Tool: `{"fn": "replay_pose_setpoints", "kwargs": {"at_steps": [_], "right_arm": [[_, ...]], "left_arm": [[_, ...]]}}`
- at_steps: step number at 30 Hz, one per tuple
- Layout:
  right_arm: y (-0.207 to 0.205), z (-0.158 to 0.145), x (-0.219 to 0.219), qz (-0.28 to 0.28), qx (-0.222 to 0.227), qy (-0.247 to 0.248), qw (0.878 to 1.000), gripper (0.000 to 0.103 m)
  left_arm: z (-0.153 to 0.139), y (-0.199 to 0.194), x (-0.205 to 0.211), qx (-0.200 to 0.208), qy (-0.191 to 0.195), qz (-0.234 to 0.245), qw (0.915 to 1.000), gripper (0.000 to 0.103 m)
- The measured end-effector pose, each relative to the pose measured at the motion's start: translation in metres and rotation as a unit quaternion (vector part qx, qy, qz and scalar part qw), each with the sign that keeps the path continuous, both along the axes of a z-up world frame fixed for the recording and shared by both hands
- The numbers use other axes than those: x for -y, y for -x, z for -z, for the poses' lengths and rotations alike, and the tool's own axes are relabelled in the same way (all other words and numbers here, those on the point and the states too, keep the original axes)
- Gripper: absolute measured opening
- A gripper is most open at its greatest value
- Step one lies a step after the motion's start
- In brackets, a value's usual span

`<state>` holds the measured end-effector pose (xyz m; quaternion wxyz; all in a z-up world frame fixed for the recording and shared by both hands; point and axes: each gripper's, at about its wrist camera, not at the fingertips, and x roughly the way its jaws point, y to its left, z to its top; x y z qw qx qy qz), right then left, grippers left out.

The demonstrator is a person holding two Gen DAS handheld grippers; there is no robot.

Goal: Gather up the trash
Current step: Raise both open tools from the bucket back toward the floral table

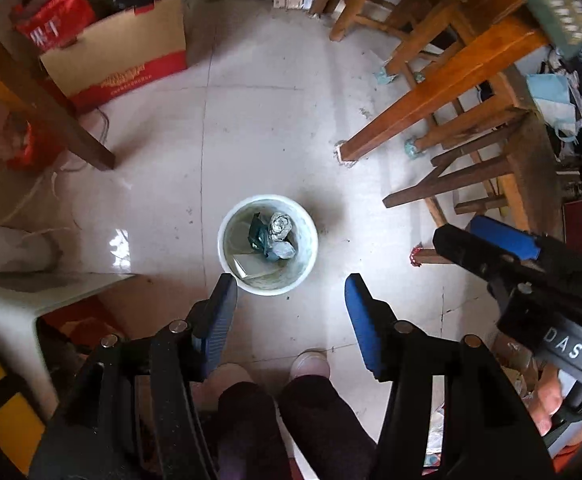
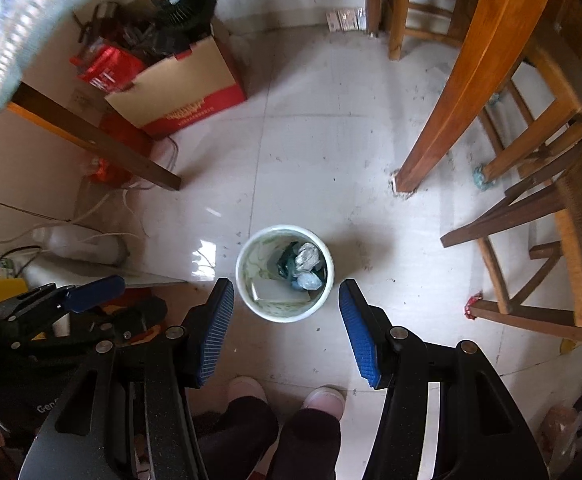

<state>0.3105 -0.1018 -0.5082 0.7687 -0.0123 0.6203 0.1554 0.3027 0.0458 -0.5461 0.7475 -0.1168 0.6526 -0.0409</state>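
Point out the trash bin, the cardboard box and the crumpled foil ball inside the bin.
trash bin (image 1: 227, 236): left wrist view, left rim.
cardboard box (image 1: 131, 44): left wrist view, plain brown side.
foil ball (image 2: 308, 257): right wrist view, its crumpled top.

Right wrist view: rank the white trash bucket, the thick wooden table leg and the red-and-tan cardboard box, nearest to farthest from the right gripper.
From the right gripper:
1. White trash bucket, on the floor just ahead, between the fingers.
2. Thick wooden table leg, ahead to the right.
3. Red-and-tan cardboard box, far back on the left.
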Motion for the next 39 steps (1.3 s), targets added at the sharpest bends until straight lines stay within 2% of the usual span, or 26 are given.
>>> {"fn": "replay_pose_setpoints", "kwargs": {"at_steps": [10, 19, 23, 29, 32, 35, 37, 39], "right_arm": [[0.029, -0.134, -0.006, -0.011, 0.063, -0.012, 0.998, 0.051], [0.067, -0.249, -0.025, -0.034, 0.142, -0.002, 0.989, 0.051], [0.085, -0.3, -0.031, -0.034, 0.178, -0.006, 0.983, 0.051], [0.113, -0.369, -0.035, -0.02, 0.242, -0.013, 0.97, 0.053], [0.125, -0.396, -0.034, -0.001, 0.279, -0.02, 0.96, 0.059], [0.136, -0.42, -0.033, 0.019, 0.314, -0.025, 0.949, 0.061], [0.142, -0.431, -0.034, 0.028, 0.332, -0.026, 0.942, 0.062], [0.146, -0.441, -0.033, 0.037, 0.352, -0.028, 0.935, 0.067]], "left_arm": [[-0.144, 0.029, -0.006, 0.064, -0.016, 0.003, 0.9978, 0.055], [-0.276, 0.059, -0.026, 0.142, -0.016, -0.02, 0.9895, 0.055], [-0.33, 0.07, -0.034, 0.182, -0.019, -0.018, 0.983, 0.055], [-0.405, 0.096, -0.043, 0.252, -0.02, -0.006, 0.9676, 0.055], [-0.432, 0.107, -0.045, 0.28, -0.016, -0.002, 0.9599, 0.055], [-0.454, 0.114, -0.047, 0.304, -0.016, 0.008, 0.9524, 0.055], [-0.466, 0.12, -0.051, 0.32, -0.014, 0.012, 0.9471, 0.058], [-0.476, 0.122, -0.055, 0.337, -0.011, 0.013, 0.9412, 0.062]]}}
